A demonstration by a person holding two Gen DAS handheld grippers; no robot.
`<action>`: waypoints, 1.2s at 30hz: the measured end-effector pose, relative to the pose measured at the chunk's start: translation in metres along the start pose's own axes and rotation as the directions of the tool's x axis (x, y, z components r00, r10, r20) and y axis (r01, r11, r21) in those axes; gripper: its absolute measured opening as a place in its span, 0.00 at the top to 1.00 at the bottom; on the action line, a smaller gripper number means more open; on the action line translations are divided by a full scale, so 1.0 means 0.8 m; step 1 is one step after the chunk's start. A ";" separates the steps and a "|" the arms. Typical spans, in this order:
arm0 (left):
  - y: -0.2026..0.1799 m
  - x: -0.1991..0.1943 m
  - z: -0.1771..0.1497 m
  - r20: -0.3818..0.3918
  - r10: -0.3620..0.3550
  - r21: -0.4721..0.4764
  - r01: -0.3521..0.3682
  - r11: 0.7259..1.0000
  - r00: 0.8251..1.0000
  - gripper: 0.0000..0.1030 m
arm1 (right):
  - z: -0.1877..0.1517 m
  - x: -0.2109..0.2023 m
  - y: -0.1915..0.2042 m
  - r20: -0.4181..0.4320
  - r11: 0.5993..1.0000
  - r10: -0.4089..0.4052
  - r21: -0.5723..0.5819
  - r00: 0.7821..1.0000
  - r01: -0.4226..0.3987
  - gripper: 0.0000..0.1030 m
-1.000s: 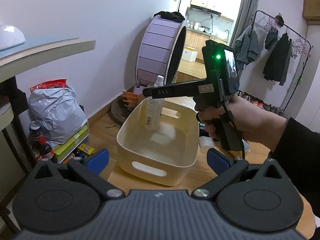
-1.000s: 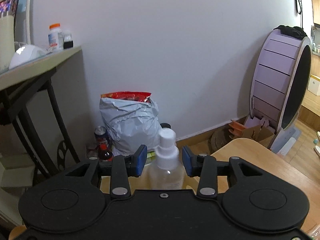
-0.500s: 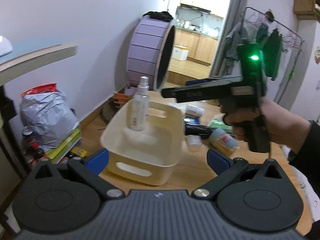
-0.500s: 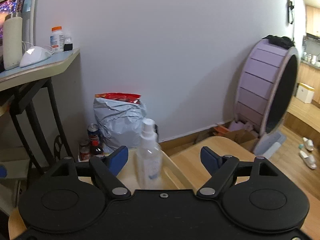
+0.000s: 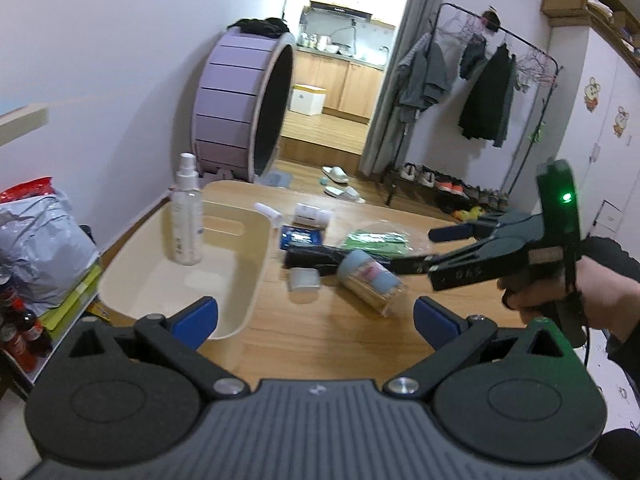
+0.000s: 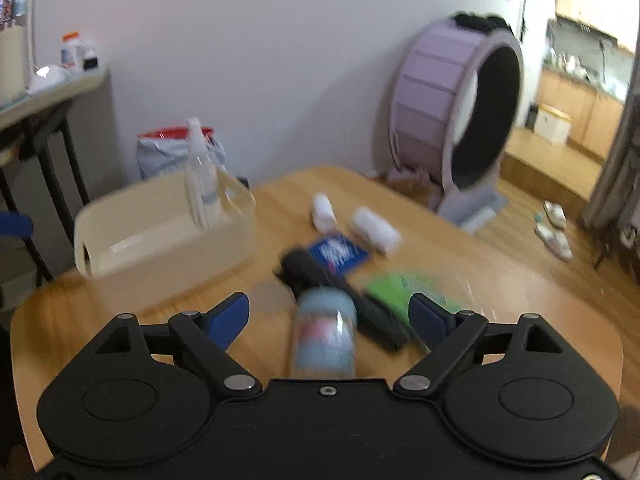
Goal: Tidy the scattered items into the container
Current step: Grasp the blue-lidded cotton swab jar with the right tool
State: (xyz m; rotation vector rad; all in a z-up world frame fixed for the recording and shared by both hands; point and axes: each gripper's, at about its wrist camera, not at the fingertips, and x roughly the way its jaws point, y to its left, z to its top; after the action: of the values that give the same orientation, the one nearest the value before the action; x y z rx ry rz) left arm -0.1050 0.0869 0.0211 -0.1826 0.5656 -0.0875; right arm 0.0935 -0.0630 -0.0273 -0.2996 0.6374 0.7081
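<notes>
On the wooden surface (image 5: 344,344) sits a cream container (image 5: 244,264), and 1 clear spray bottle (image 5: 186,216) stands upright inside it near the far wall. Just right of the container lies the scatter: a cylindrical tub with a blue label (image 5: 370,280) on its side, a black bundle (image 5: 316,258), a small pale cap (image 5: 305,280), a blue packet (image 5: 300,236), a green packet (image 5: 378,240) and 2 small white bottles (image 6: 325,212) further back. Left tool (image 5: 314,314) – jaws spread wide, nothing between them. Right tool (image 6: 329,312), held in a hand (image 5: 560,292), has just been opening its jaws; they stand wide and grip nothing – the blue-labelled tub lies on the surface in the gap, untouched by either pad as far as the blurred right wrist view shows.
</notes>
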 end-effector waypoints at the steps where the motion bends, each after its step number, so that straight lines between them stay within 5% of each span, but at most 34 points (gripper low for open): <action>1: -0.003 0.003 0.000 -0.005 -0.002 0.006 0.002 1.000 1.000 0.00 | -0.005 0.005 -0.003 -0.018 1.000 0.001 0.009 1.000 -0.001 0.15; 9: -0.005 0.015 -0.003 -0.021 0.016 0.022 -0.016 1.000 1.000 0.00 | 0.018 0.058 -0.003 -0.170 0.999 0.050 0.005 0.984 -0.050 0.15; 15: 0.005 0.013 0.000 -0.013 0.034 0.011 -0.034 0.999 0.999 0.00 | 0.050 0.104 0.010 -0.292 0.995 0.081 -0.028 0.953 -0.093 0.17; 19: 0.014 0.011 0.002 -0.007 0.049 -0.005 -0.049 0.999 0.999 0.00 | 0.051 0.125 0.021 -0.348 0.992 0.092 -0.046 0.933 -0.115 0.31; 29: 0.031 -0.002 0.008 0.016 0.077 -0.041 -0.076 0.996 0.997 0.00 | 0.048 0.149 0.036 -0.429 0.990 0.059 -0.094 0.901 -0.109 0.34; 32: 0.032 -0.004 0.010 0.018 0.077 -0.041 -0.076 0.996 0.997 0.00 | 0.050 0.156 0.036 -0.441 0.991 0.058 -0.084 0.896 -0.106 0.51; 36: 0.033 -0.005 0.009 0.019 0.081 -0.051 -0.080 0.995 0.996 0.00 | 0.052 0.158 0.034 -0.441 0.992 0.053 -0.081 0.896 -0.099 0.51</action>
State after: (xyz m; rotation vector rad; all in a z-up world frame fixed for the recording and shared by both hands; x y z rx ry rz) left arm -0.1036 0.1148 0.0238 -0.2085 0.5540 0.0072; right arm 0.1669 0.0405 -0.0766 -0.5399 1.0492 0.7556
